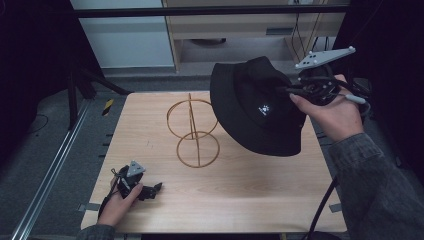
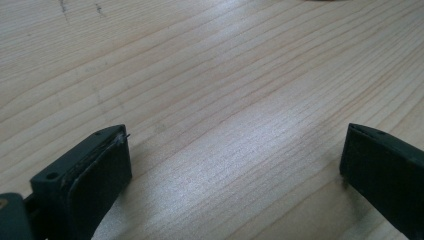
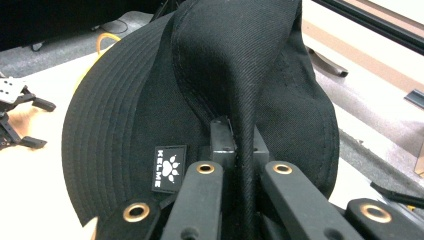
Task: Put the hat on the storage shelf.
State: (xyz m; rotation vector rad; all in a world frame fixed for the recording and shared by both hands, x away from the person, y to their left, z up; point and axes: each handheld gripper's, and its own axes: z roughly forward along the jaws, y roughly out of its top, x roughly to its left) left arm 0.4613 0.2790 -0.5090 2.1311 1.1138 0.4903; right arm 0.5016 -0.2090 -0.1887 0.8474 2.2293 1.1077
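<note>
A black bucket hat with a small white paw label hangs in the air over the table's right half. My right gripper is shut on a pinched fold of the hat's crown, its jaws tight on the fabric. To the hat's left, a gold wire stand made of two rings and upright rods sits on the wooden table. My left gripper rests low at the table's front left, open, with bare wood between its black fingers.
The table's left edge meets a metal rail on the floor. A pale cabinet and a wooden unit stand behind the table. The right gripper's cable trails down off the front right.
</note>
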